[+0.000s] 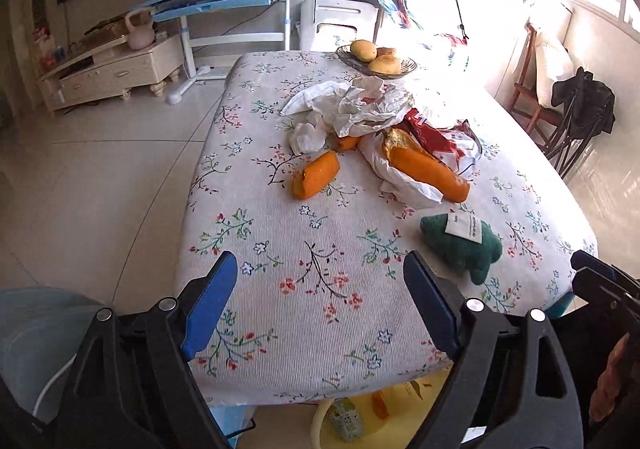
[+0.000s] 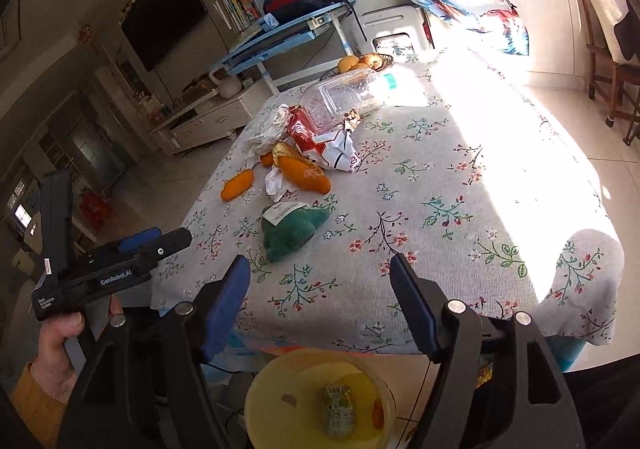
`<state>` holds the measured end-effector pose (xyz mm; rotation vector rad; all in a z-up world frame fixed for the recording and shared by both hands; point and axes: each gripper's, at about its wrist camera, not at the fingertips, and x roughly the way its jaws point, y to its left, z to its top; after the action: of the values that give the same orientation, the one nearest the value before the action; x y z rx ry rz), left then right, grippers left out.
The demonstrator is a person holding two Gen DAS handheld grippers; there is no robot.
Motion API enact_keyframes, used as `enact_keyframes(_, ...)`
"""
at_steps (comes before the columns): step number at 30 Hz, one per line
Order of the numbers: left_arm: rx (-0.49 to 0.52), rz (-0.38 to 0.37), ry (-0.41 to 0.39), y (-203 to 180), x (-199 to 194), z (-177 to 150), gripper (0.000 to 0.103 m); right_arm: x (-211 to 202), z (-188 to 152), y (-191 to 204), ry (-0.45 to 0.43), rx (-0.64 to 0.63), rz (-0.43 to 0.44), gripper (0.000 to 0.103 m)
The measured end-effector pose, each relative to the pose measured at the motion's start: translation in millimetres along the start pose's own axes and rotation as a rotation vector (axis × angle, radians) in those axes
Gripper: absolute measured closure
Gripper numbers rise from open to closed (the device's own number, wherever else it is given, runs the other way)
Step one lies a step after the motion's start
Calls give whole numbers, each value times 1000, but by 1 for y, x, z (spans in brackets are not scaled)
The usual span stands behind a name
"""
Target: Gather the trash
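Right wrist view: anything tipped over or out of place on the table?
Yes. The clear plastic jar lies on its side among crumpled wrappers and orange peels near the table's far end. A green plush toy lies nearer the edge, not obviously trash.

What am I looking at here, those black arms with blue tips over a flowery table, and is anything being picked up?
No robot here: a person holds a hand-operated set of tongs in each hand, each with a wide-angle camera looking along its two blue-padded fingers. One picture looks out from the left tongs, the other from the right tongs. Both stand open and hold nothing.

On the floral tablecloth lie orange peel pieces, crumpled white paper, a red and white wrapper, a clear plastic jar on its side, a green plush toy and a wire basket of yellow fruit. Below the table edge stands a yellow bucket with some rubbish already inside.
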<state>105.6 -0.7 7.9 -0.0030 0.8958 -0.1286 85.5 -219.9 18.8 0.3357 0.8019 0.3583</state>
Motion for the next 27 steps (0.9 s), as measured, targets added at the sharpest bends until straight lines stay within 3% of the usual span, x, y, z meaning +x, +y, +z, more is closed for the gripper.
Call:
enact_keyframes(7,23,-14,105,-7,81,49,21,5,5,-1,-3,21,0,31)
enact_keyframes(12,61,27,97,-16,113,71,7,12,9,2,13,33,30,30)
enact_keyframes(27,77,51,90,-22,128,87,6,21,1,25,42,-20,17,27)
